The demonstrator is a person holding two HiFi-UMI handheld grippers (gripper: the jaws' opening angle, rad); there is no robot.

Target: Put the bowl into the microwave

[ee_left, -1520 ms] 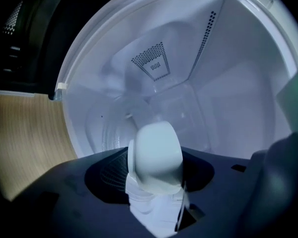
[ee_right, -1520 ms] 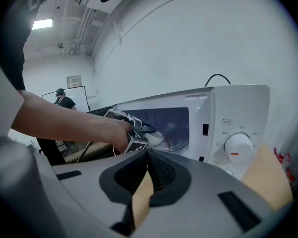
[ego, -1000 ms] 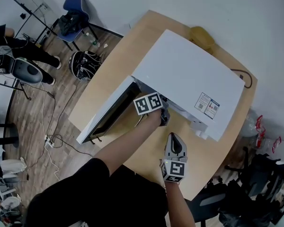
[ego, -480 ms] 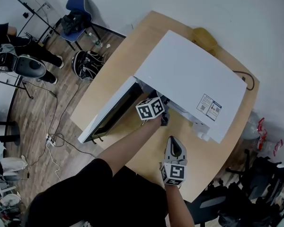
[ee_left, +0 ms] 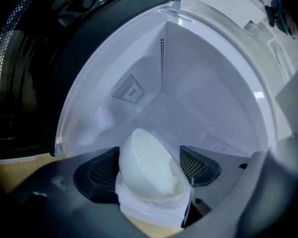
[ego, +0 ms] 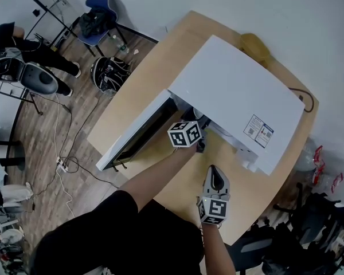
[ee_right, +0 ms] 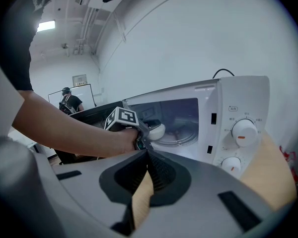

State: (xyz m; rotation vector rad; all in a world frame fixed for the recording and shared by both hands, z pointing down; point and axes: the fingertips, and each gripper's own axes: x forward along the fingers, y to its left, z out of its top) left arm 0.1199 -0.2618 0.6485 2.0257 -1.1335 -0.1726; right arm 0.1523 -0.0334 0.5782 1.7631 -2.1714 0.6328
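The white bowl [ee_left: 149,162] lies tilted between the jaws of my left gripper [ee_left: 150,175], at the mouth of the white microwave [ego: 235,96]. Those jaws are opening and the pads [ee_left: 97,175] stand wide either side of the bowl. In the right gripper view the bowl [ee_right: 156,130] is just inside the cavity over the glass turntable [ee_right: 181,135], in front of the left gripper [ee_right: 144,133]. The microwave door [ego: 140,133] hangs open to the left. My right gripper [ego: 218,179] hovers over the table in front of the microwave, jaws shut and empty.
The microwave stands on a round wooden table [ego: 160,56], its dials [ee_right: 244,133] on the right. A yellowish object [ego: 253,44] lies behind it. On the floor to the left are a blue chair [ego: 100,4], a backpack [ego: 109,73], cables and a seated person [ego: 11,44].
The left gripper's marker cube has turned and shifted slightly back toward me at the microwave opening. The right gripper has stayed about where it was.
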